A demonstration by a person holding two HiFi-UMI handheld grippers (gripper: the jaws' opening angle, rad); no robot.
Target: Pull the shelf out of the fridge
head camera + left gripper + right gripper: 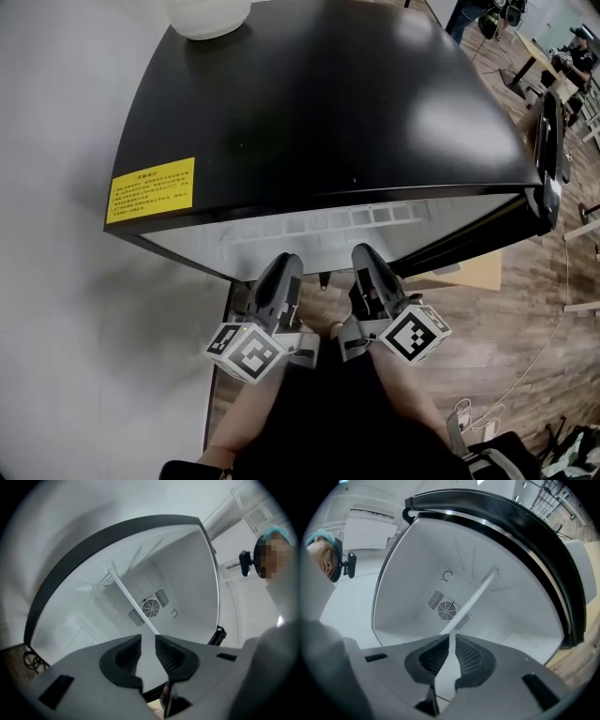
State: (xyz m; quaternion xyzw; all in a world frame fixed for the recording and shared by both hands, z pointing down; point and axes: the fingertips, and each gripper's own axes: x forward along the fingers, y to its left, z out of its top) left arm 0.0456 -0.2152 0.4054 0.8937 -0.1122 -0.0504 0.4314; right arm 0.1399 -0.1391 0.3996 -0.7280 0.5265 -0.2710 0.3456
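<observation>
Okay, counts first: one black fridge [319, 103], with one door [548, 159] swung open at the right of the head view. One shelf [473, 597]. Two tongs, each carrying one marker cube: left cube [246, 352], right cube [413, 333]. One yellow label [151, 189] and one white container [208, 17] on the fridge top. One round fan [446, 610] on the back wall inside.

My left tongs [148, 641] and right tongs [452, 639] sit side by side at the fridge mouth, both pointing in. The shelf is inside the fridge, spanning the cavity, with its front edge out at the tongs.

View differences: the head view gives me the fridge top, label, container, both cubes, my forearms [272, 412] and the wood floor [506, 328]. The tong tips run under the top's front lip there, so I get no grip read from it.

Both gripper views look into the white cavity. Each shows the shelf edge-on as one thin white bar running back past the fan, and the bar slants opposite ways in the two.

Right gripper view: the tongs are nearly together, clamped on the shelf's front edge. Left gripper view: the tongs stand a little apart, with the shelf edge entering the gap nearer one side and not visibly pinched.
</observation>
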